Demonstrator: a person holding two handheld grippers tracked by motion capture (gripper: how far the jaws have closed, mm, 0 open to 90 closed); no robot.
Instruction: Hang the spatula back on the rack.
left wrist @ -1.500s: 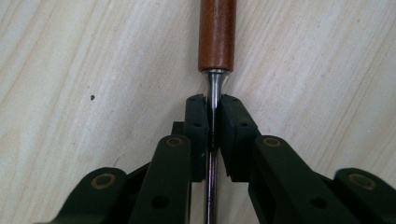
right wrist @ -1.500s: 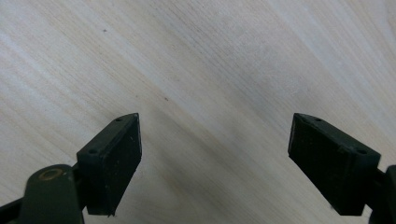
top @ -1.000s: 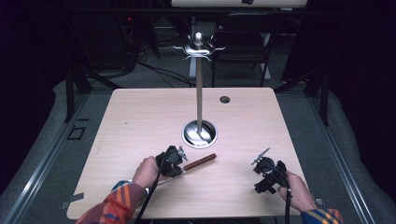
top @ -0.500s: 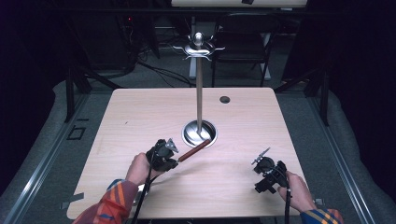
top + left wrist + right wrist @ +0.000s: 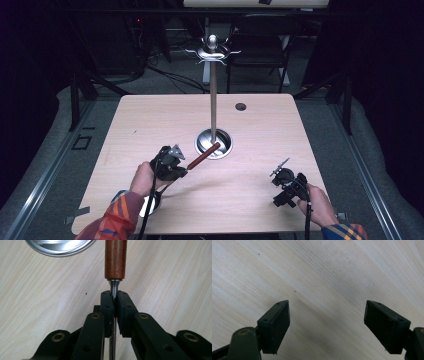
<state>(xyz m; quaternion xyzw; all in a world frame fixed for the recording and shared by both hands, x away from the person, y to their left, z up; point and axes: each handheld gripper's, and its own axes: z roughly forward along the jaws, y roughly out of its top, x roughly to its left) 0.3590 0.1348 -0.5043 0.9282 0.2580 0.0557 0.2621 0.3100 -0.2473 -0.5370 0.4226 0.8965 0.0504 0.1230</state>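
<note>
The left gripper [image 5: 114,307] is clamping its fingers on the metal shank of a wooden-handled tool [image 5: 203,155], handle pointing toward the stand [image 5: 213,95] and its round base [image 5: 222,146]. The right gripper [image 5: 283,184] is hovering over the bench [image 5: 150,120], fingers spread wide and empty. The likely step is hanging the tool; gripping firmly and keeping the handle clear of the pole seems wise.

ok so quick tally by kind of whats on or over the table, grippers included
grippers: 2, left gripper and right gripper
wooden-handled tool: 1
metal stand: 1
total: 4
</note>
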